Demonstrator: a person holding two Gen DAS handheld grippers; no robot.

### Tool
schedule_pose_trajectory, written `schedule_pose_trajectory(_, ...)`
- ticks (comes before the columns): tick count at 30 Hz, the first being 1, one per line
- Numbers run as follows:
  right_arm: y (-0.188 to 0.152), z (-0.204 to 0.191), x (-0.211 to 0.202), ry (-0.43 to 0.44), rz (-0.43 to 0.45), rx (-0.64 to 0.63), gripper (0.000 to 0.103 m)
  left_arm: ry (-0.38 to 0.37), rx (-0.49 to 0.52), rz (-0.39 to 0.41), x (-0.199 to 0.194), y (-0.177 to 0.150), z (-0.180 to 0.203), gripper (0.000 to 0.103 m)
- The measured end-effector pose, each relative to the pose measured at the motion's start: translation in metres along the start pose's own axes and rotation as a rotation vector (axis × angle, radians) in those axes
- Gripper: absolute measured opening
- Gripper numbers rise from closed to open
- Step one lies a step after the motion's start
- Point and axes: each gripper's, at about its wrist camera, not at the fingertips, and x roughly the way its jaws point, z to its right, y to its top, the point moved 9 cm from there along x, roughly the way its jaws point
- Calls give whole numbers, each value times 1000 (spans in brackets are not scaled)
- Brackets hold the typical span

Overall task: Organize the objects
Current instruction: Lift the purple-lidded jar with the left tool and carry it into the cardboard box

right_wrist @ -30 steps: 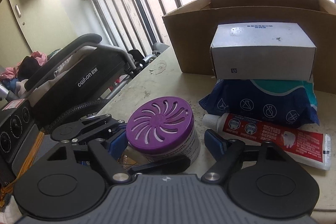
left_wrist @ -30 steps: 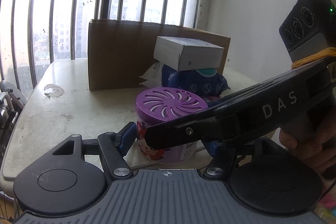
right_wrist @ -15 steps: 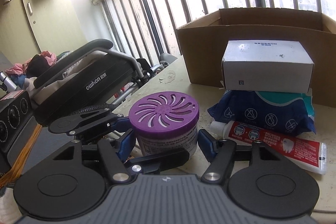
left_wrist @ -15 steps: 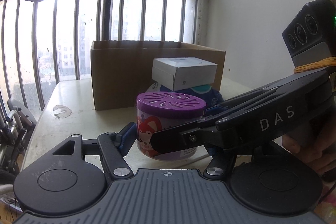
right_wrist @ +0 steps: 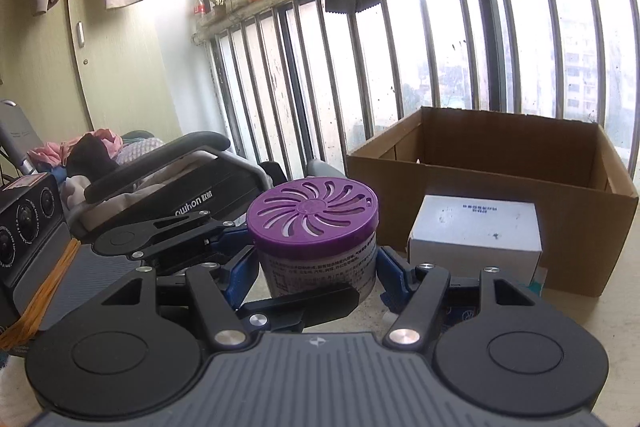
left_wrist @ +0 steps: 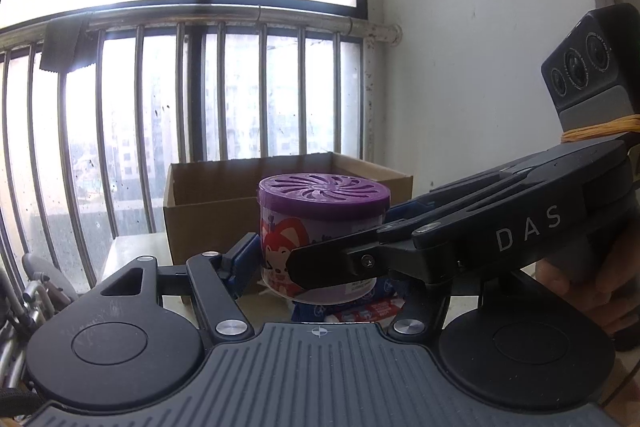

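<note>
Change: you lifted the purple-lidded air freshener tub (right_wrist: 314, 239) off the tabletop (right_wrist: 600, 327); half a second earlier it sat much lower, near the toothpaste.
Tub now: raised, lid about level with the cardboard box (right_wrist: 496, 183) rim, still on its near side.
Right gripper (right_wrist: 316, 267): jaws clamped on the tub.
Left gripper (left_wrist: 320, 259): near pad touched the tub's left; far pad hidden, so grip uncertain.
Meaning: the tub was probably ready to be carried over into the box.
Waiting: white carton (right_wrist: 476, 235) just beside the box.

Left gripper (left_wrist: 320, 259): matte black linkage arms, round black discs, silver screws, blue finger pads (left_wrist: 244, 261), ribbed grey base.
Right gripper (right_wrist: 318, 273): same build, white "DAS" lettering, triple-lens black camera block, yellow rubber band.
Hand (left_wrist: 592, 287): bare skin.
</note>
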Motion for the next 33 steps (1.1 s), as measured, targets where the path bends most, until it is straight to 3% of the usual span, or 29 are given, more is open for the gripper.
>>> schedule_pose_trajectory(8,49,21,1,-31,34,-38,69,-13,43,39,35,41,-6,65)
schedule_pose_trajectory(15,83,60,30,-77,19,7,69,-18,68,18,74,58,-19,65)
schedule_pose_trajectory(22,93,102,76,-108,-88,24,68,-22,108,-71,123,54,-31,65)
schedule_pose_trajectory(28,88,137,115,-59,-206,141,68,-48,121,-194,160,43,-47,65)
schedule_pose_trajectory(33,96,149,142,-60,-262,151,68,-43,133,-275,186,50,-66,65)
